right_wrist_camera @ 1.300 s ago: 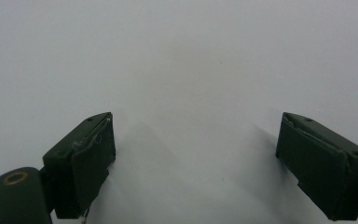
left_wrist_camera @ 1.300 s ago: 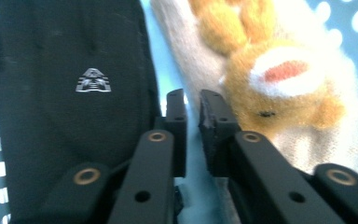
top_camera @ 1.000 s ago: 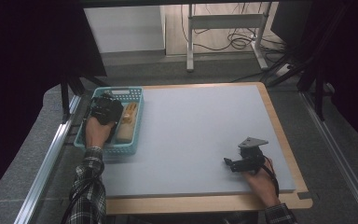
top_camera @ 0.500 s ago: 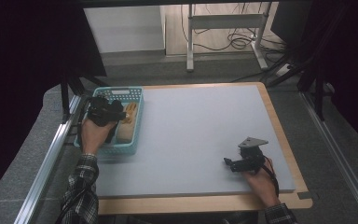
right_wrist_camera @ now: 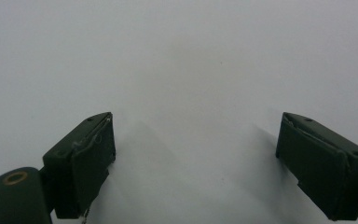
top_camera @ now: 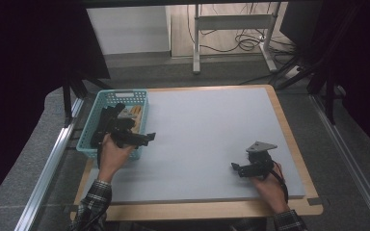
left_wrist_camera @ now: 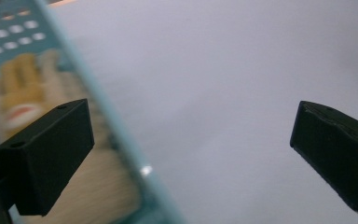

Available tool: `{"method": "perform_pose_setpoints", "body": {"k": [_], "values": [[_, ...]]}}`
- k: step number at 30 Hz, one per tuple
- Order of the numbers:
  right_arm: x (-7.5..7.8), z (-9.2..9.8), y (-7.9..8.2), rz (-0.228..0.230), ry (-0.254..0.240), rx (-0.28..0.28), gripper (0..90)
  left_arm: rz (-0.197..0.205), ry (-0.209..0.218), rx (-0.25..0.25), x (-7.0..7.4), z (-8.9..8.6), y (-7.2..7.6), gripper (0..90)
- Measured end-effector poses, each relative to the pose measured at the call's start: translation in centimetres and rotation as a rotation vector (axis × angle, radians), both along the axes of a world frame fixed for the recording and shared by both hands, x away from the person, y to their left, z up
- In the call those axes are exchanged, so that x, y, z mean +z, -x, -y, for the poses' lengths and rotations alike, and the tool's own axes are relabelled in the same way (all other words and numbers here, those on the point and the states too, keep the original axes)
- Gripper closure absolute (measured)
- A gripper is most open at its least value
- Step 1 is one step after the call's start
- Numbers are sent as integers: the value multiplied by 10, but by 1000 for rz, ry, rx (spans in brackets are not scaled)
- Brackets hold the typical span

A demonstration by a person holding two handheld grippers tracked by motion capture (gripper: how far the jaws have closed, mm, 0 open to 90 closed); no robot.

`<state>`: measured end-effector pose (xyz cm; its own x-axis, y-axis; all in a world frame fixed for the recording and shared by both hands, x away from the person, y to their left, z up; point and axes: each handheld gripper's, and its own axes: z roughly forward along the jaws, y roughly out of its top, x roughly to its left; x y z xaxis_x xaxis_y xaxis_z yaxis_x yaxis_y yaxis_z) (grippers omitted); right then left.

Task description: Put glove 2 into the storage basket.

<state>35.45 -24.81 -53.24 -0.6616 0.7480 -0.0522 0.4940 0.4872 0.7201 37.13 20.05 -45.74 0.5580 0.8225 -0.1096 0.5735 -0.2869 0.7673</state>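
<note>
A teal plastic basket (top_camera: 120, 93) stands at the left edge of the grey mat (top_camera: 212, 125), with tan and yellow objects (top_camera: 136, 113) lying in it. My left gripper (top_camera: 149, 137) hovers over the basket's right rim and points right across the mat. Its jaws have just been opening and now stand wide apart with nothing between them. In the left gripper view (left_wrist_camera: 191, 126) the basket rim (left_wrist_camera: 77, 58) runs diagonally, and a blurred tan and yellow object (left_wrist_camera: 23, 88) lies inside. My right gripper (top_camera: 233, 167) rests open on the mat at the near right, empty (right_wrist_camera: 196, 135).
The mat lies on a wooden board (top_camera: 197, 209) whose edge shows along the front and right. A metal rail (top_camera: 48, 173) runs along the left side. Beyond the table stand a white desk frame (top_camera: 231, 29) and loose cables on the floor.
The left gripper has come out of the basket, moving right and toward the person, and its jaws have opened wide. The right gripper has stayed where it was.
</note>
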Motion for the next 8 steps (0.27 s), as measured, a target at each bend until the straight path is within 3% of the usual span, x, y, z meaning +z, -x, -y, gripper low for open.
{"method": "perform_pose_setpoints", "body": {"k": [5, 8], "values": [[0, 0, 0, 2, 1, 1, 115, 12, -9, -59, -5, 20, 9, 0], [0, 0, 0, 3, 2, 1, 115, 14, -23, -68, -6, 25, 11, 0]]}}
